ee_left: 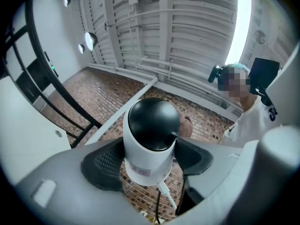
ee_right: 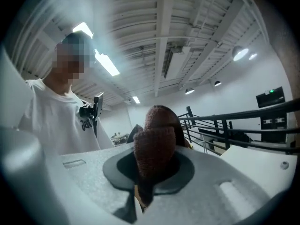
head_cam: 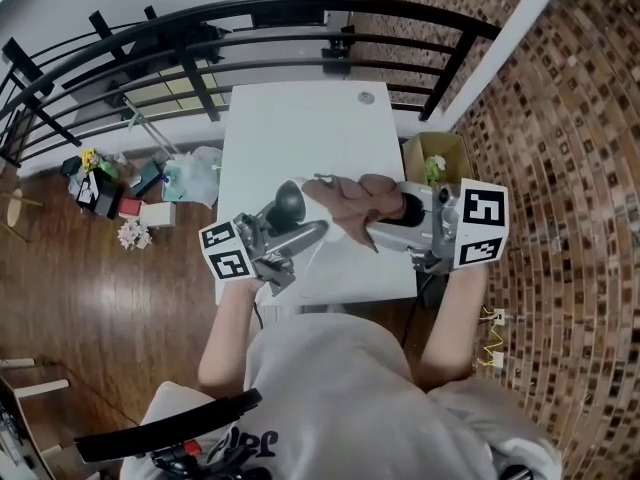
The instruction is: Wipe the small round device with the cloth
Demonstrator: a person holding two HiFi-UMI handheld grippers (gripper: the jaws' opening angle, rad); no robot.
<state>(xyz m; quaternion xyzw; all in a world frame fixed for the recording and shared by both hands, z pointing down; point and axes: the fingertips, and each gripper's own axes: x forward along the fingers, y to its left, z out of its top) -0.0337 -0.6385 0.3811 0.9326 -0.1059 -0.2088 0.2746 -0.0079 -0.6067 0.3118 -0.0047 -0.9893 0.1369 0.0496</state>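
White round device [ee_left: 150,139] within left claw [ee_left: 147,161]

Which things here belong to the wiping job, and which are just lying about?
Job:
- device, clamped in the left gripper
- cloth, clamped in the right gripper

Lying about:
- box beside the table
- clutter on the floor
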